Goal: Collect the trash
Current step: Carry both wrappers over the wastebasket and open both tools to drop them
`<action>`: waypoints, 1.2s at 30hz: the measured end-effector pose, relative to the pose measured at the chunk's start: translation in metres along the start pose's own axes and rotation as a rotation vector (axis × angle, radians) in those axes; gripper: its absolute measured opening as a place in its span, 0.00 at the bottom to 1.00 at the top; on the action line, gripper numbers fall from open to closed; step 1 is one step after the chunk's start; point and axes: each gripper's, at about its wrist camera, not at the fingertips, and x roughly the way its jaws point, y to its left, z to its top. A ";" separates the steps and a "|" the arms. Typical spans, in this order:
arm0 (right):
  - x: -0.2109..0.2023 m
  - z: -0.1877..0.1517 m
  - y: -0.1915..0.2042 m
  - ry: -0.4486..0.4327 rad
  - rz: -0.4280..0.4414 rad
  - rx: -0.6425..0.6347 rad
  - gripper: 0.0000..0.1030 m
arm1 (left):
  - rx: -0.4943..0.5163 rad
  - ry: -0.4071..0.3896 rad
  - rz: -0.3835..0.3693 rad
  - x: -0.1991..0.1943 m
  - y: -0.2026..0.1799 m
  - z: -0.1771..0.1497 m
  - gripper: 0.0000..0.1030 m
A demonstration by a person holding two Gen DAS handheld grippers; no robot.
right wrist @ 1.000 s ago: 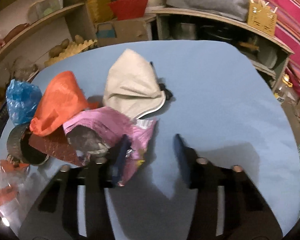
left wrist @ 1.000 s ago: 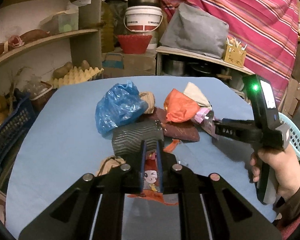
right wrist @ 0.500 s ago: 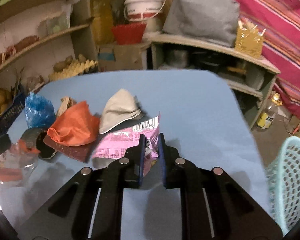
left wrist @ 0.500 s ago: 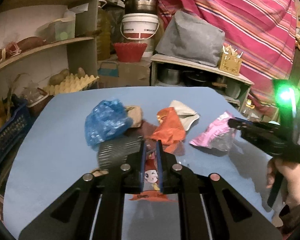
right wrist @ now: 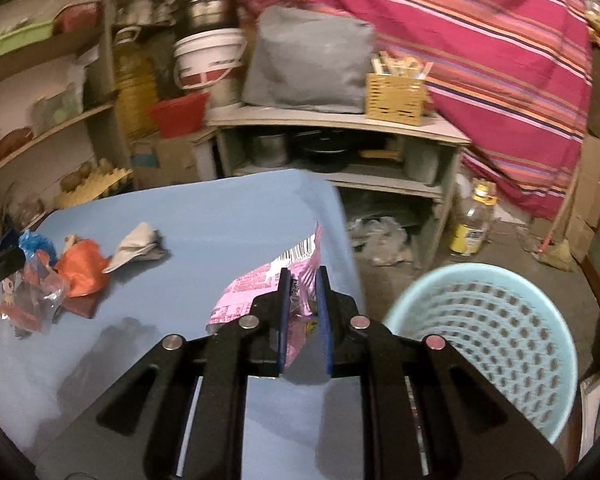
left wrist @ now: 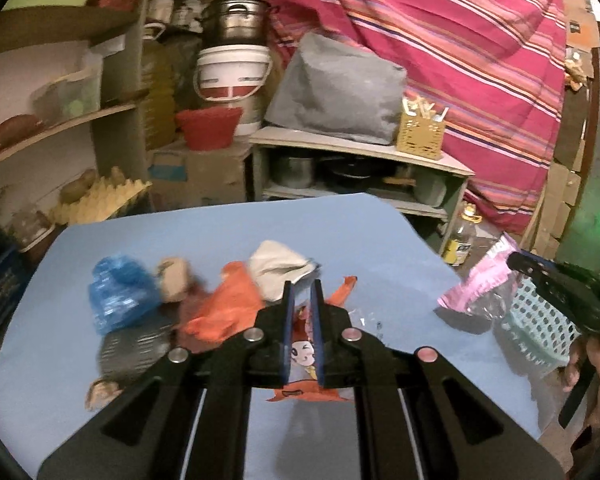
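A: Pink wrapper [right wrist: 256,284], crinkly foil with a barcode, clamped in right hand-held gripper [right wrist: 302,280], off the bench [right wrist: 204,216] at its right edge, beside the pale mesh basket [right wrist: 500,312].
B: Cartoon-printed clear packet [left wrist: 302,354], glossy and limp, pinched in left hand-held gripper [left wrist: 301,286] above the near bench.
A: Neither dropped in yet. Basket looks empty.
B: Plenty left on the bench, far left: crumpled blue bag [left wrist: 120,296], orange bag [left wrist: 224,308], beige cloth piece [left wrist: 276,268], dark ribbed item [left wrist: 134,346].
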 end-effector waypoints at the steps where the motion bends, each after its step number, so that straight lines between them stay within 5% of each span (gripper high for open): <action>1: -0.004 -0.001 -0.012 -0.005 -0.012 0.013 0.13 | 0.006 -0.001 -0.009 0.004 -0.009 0.003 0.08; 23: -0.069 -0.047 -0.206 -0.032 -0.190 0.278 0.13 | 0.135 -0.001 -0.244 0.052 -0.204 0.029 0.08; 30: -0.069 -0.055 -0.229 -0.016 -0.215 0.313 0.13 | 0.139 0.072 -0.346 0.084 -0.265 0.025 0.08; 36: -0.070 -0.058 -0.232 -0.008 -0.214 0.318 0.13 | 0.166 0.107 -0.355 0.100 -0.296 0.017 0.08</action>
